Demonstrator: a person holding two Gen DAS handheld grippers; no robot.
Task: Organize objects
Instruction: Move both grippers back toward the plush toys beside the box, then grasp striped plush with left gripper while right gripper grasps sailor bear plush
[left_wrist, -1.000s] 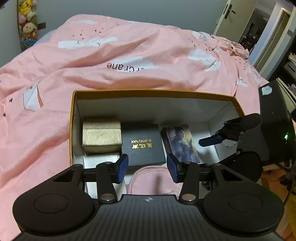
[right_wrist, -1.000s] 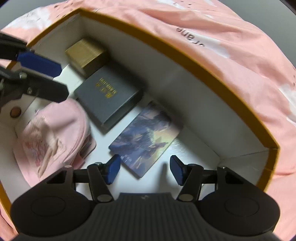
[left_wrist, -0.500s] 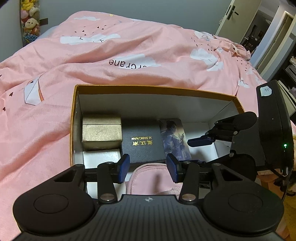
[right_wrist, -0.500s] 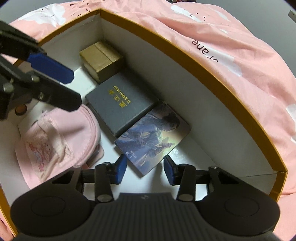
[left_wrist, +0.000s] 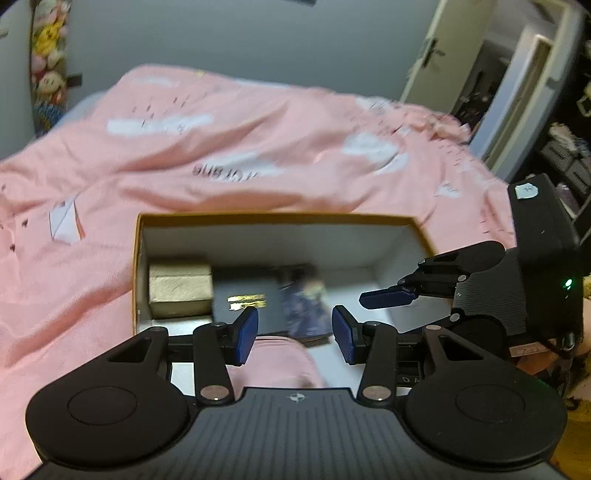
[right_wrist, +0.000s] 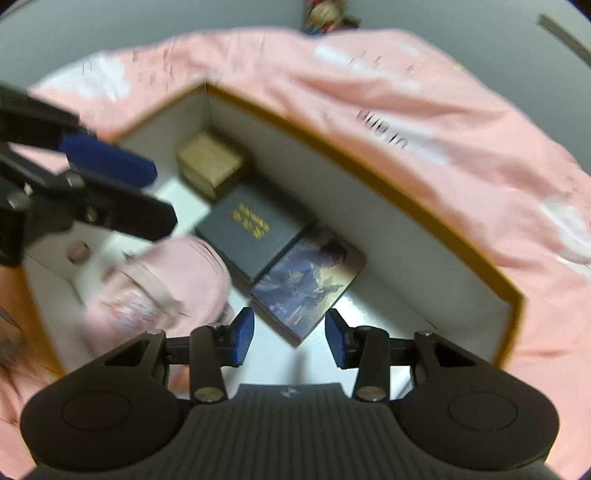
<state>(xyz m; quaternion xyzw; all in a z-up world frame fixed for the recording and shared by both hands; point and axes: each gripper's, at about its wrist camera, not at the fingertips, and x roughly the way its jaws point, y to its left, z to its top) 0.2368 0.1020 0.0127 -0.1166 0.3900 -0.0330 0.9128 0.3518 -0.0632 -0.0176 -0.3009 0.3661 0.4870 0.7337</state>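
An open box with an orange rim (left_wrist: 258, 216) (right_wrist: 369, 177) lies on the pink bed. Inside are a gold box (left_wrist: 180, 290) (right_wrist: 208, 164), a black box with gold lettering (left_wrist: 245, 304) (right_wrist: 255, 227), a picture card box (left_wrist: 304, 308) (right_wrist: 308, 282) and a pink pouch (left_wrist: 275, 363) (right_wrist: 166, 284). My left gripper (left_wrist: 294, 334) is open and empty above the box's near edge. My right gripper (right_wrist: 290, 336) is open and empty above the picture card box's near corner; it also shows in the left wrist view (left_wrist: 391, 297).
The pink duvet (left_wrist: 240, 147) surrounds the box. Plush toys (left_wrist: 46, 55) hang at the far left wall. A door (left_wrist: 436, 55) and shelves stand at the far right.
Both grippers have lifted and pulled back from the box, so the box looks smaller and farther. The views are motion-blurred. The objects in the box have not moved.
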